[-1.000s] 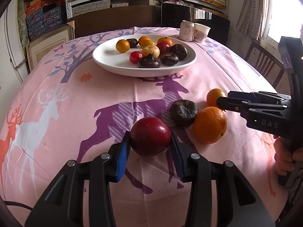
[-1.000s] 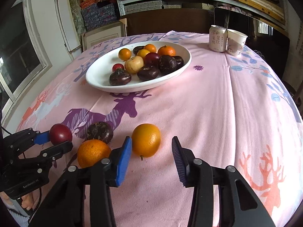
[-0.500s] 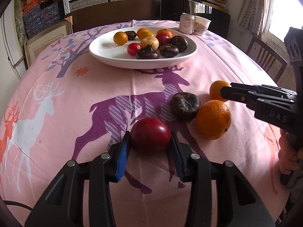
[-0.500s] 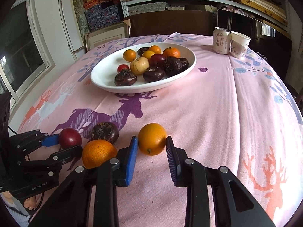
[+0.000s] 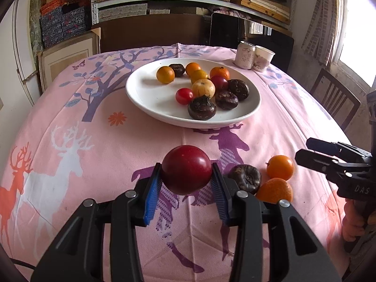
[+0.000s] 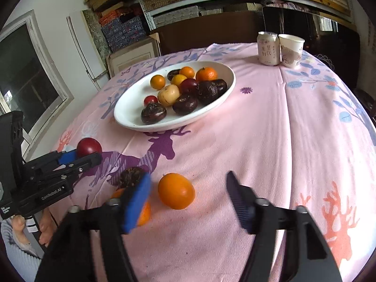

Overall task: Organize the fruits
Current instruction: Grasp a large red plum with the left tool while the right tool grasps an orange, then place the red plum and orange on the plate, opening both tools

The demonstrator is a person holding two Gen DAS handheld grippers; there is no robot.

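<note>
My left gripper (image 5: 186,183) is shut on a dark red plum (image 5: 186,169) and holds it above the pink tablecloth; the plum also shows in the right wrist view (image 6: 88,147). A white plate (image 5: 141,94) with several fruits stands farther back. My right gripper (image 6: 188,190) is open wide, with a small orange (image 6: 176,193) on the cloth between its fingers, nearer the left one. A larger orange (image 6: 143,212) and a dark wrinkled fruit (image 6: 130,176) lie just left of it. The right gripper also shows at the right edge of the left wrist view (image 5: 303,151).
A drink can (image 6: 268,48) and a paper cup (image 6: 291,50) stand at the table's far right. A wooden chair (image 5: 336,98) stands beyond the right edge. Shelves with boxes line the back wall.
My left gripper has lifted the plum off the cloth and raised it. My right gripper had narrowed around the small orange, then opened wide and shifted right.
</note>
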